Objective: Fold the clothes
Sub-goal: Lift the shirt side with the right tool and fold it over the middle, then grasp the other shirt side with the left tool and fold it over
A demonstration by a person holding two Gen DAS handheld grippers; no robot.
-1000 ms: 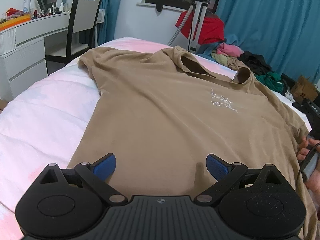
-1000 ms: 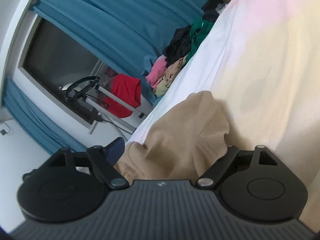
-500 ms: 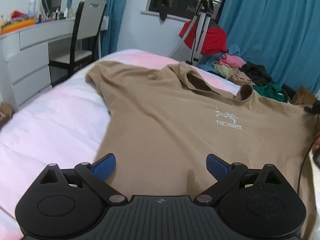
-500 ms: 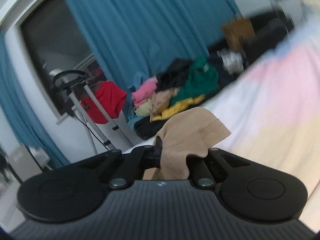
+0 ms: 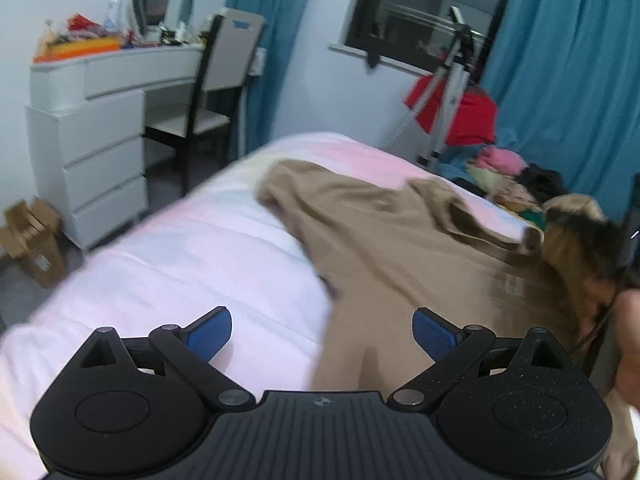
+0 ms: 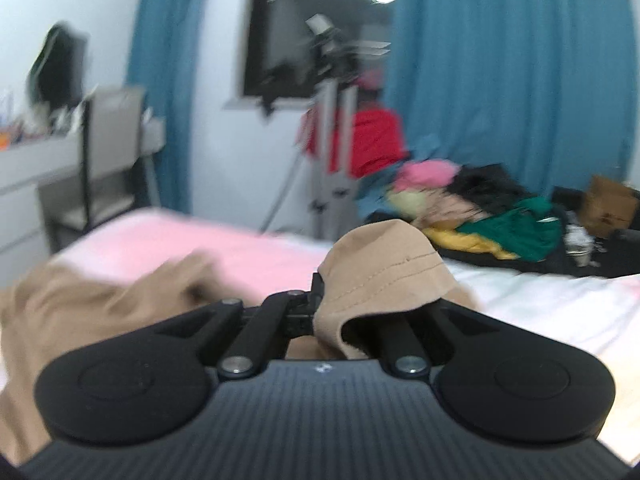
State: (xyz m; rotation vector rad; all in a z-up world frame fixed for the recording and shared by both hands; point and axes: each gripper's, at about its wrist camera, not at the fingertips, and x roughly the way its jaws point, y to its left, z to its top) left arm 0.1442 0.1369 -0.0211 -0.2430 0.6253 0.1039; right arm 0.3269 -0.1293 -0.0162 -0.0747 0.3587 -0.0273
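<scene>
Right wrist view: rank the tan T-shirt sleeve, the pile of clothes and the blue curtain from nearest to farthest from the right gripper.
1. Tan T-shirt sleeve: clamped in the right gripper, draped over its right finger.
2. Pile of clothes: beyond the bed, to the right.
3. Blue curtain: behind the pile, hanging at the back of the room on the right.
</scene>
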